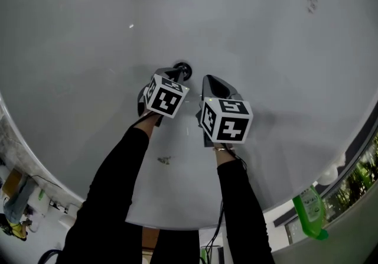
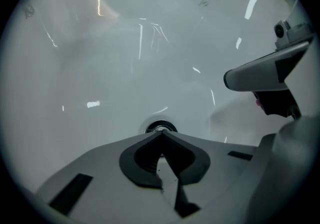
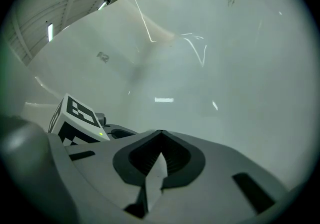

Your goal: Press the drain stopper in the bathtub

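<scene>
The drain stopper [image 1: 183, 70] sits in the floor of the white bathtub [image 1: 248, 20], near the middle of the head view. It is round, with a dark ring and a shiny centre. The left gripper [image 2: 161, 133] points right at the stopper, its fingers pressed together with nothing between them. The tips cover the stopper's near edge, and I cannot tell if they touch it. The right gripper [image 3: 160, 132] hangs just beside the left one, to the right of the stopper, fingers also pressed together and empty. Far from the stopper, a green bottle [image 1: 309, 209] stands on the bathtub's rim.
</scene>
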Demonstrator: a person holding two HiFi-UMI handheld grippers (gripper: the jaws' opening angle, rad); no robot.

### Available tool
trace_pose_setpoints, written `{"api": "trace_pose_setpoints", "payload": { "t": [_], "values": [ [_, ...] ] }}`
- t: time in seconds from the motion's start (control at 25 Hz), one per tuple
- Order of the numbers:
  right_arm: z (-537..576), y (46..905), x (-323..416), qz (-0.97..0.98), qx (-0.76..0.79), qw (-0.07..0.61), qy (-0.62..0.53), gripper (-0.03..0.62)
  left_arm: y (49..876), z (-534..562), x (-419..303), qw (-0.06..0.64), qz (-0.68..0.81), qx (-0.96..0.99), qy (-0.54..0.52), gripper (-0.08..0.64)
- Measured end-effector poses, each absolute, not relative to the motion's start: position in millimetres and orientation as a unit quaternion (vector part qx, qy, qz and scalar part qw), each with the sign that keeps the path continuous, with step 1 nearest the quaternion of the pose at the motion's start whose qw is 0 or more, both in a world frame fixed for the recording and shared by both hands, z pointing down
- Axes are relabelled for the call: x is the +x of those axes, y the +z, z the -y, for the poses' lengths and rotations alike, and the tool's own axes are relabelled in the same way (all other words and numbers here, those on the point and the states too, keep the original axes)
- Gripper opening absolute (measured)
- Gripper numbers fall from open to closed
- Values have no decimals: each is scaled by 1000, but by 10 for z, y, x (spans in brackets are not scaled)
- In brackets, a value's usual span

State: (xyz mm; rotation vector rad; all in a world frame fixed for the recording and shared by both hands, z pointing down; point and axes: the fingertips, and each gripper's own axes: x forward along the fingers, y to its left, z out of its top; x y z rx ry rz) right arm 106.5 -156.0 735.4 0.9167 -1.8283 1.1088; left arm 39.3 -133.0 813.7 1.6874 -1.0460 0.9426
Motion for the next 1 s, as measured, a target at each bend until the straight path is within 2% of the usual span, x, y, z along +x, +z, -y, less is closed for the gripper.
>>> {"api": "trace_pose_setpoints", "payload": {
  "t": [0.56,1.0],
  "values": [
    [1444,7534,1110,709,370,400,447,0,8384,1260,476,454,427,672,400,5],
    [1389,7470,1169,703,381,399,449,1,8372,1265,467,479,424,653,405,5]
  ]
}}
